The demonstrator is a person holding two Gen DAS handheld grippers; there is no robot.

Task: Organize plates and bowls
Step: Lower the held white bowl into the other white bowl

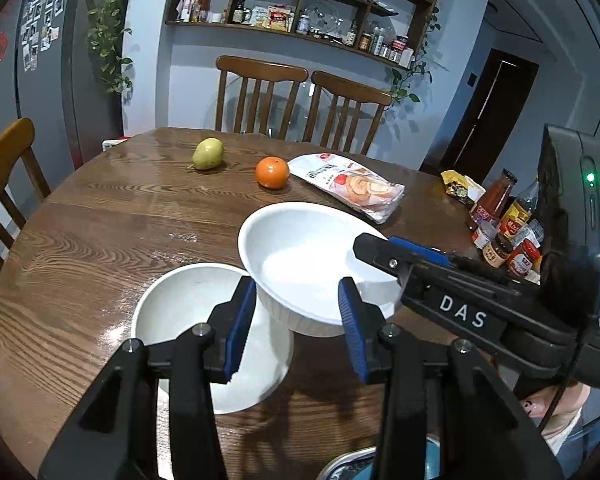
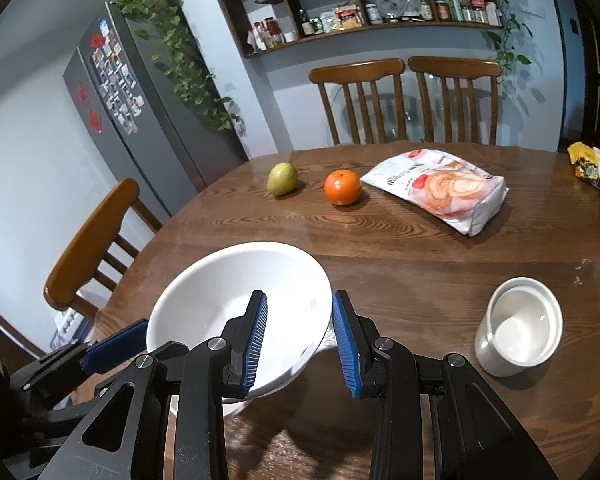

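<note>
I carry the white bowl (image 1: 300,264), both grippers' jaws clamped on opposite rims, above the second bowl (image 1: 180,312) for nesting.

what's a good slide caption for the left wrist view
Both tools, left and right, carry a white bowl above a second white bowl on the wooden table.

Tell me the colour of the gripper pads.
Blue, ribbed pads; clearest in the right wrist view.
</note>
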